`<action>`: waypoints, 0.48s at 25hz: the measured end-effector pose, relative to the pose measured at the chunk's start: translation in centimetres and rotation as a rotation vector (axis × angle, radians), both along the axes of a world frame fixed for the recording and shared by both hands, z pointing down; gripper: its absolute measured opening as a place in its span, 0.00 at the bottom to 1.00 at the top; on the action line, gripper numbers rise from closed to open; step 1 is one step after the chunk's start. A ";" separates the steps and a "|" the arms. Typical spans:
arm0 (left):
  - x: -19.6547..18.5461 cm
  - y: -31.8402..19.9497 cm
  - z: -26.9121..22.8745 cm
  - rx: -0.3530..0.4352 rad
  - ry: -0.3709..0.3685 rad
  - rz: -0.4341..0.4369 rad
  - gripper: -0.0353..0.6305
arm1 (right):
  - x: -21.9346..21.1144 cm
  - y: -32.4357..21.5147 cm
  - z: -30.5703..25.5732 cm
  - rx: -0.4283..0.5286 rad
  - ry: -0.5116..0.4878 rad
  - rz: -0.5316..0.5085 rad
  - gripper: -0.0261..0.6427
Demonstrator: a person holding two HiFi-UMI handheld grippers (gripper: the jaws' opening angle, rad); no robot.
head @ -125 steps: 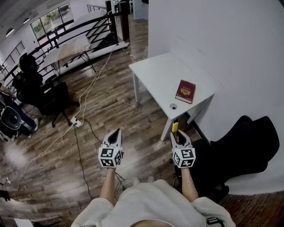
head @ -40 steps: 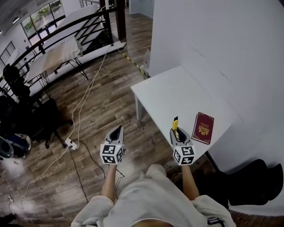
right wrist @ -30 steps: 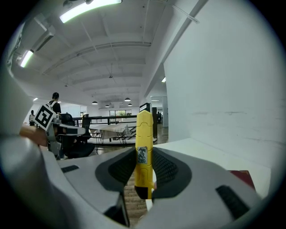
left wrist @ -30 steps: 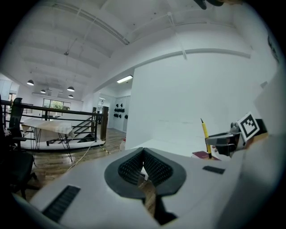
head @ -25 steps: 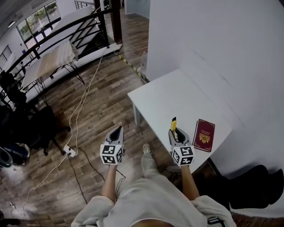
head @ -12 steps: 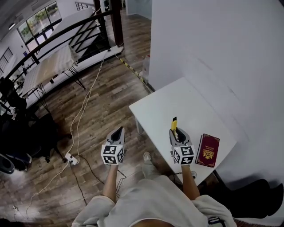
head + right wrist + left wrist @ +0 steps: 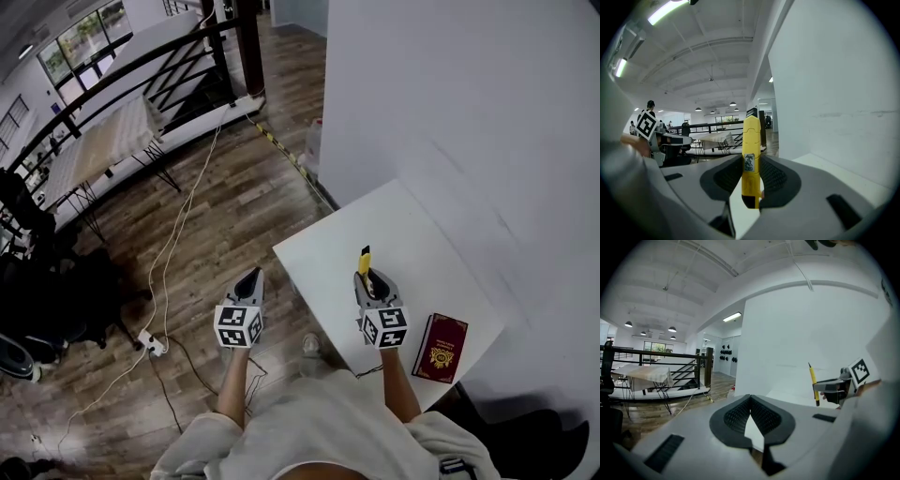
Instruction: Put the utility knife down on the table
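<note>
A yellow utility knife stands upright between the pads of my right gripper, which is shut on its lower half. In the right gripper view the knife fills the middle and its top rises above the jaws. That gripper hangs above the near part of the white table. Left of the table's edge, over the wooden floor, my left gripper is shut with nothing in it. The left gripper view shows its pads meeting at the tip, and the knife off to the right.
A dark red book lies on the table's near right corner. A white wall runs behind the table. White cables trail across the wooden floor. A black railing and a covered trestle table stand far left.
The person has walked up to the table. The right gripper with the knife now hangs farther over the tabletop, and the book has slid to the lower right of the view.
</note>
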State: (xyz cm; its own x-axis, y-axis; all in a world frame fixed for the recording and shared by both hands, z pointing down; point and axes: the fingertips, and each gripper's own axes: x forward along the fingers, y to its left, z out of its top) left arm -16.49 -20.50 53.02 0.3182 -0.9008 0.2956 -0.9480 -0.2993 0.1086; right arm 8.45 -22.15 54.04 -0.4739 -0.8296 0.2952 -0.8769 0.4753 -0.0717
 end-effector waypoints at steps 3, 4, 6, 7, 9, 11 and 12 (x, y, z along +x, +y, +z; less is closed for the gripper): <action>0.2 -2.4 0.0 -0.006 -0.004 -0.002 0.06 | -0.1 -2.6 0.2 -0.005 -0.010 -0.002 0.20; 0.3 -3.1 0.1 -0.008 -0.006 -0.002 0.06 | 0.0 -3.3 0.3 -0.007 -0.014 0.000 0.20; 0.4 -4.3 0.2 -0.013 -0.013 -0.004 0.06 | 0.1 -4.6 0.5 -0.012 -0.027 0.003 0.20; 0.4 -4.8 0.3 -0.015 -0.017 -0.005 0.06 | 0.0 -5.2 0.6 -0.015 -0.036 0.005 0.20; 0.4 -5.9 0.2 -0.016 -0.021 -0.008 0.06 | -0.1 -6.2 0.7 -0.019 -0.052 0.006 0.20; 0.3 -7.0 0.1 -0.014 -0.023 -0.011 0.06 | -0.3 -7.1 0.8 -0.023 -0.059 0.003 0.20; 0.3 -7.4 0.1 -0.015 -0.023 -0.013 0.06 | -0.5 -7.5 0.9 -0.027 -0.062 0.002 0.20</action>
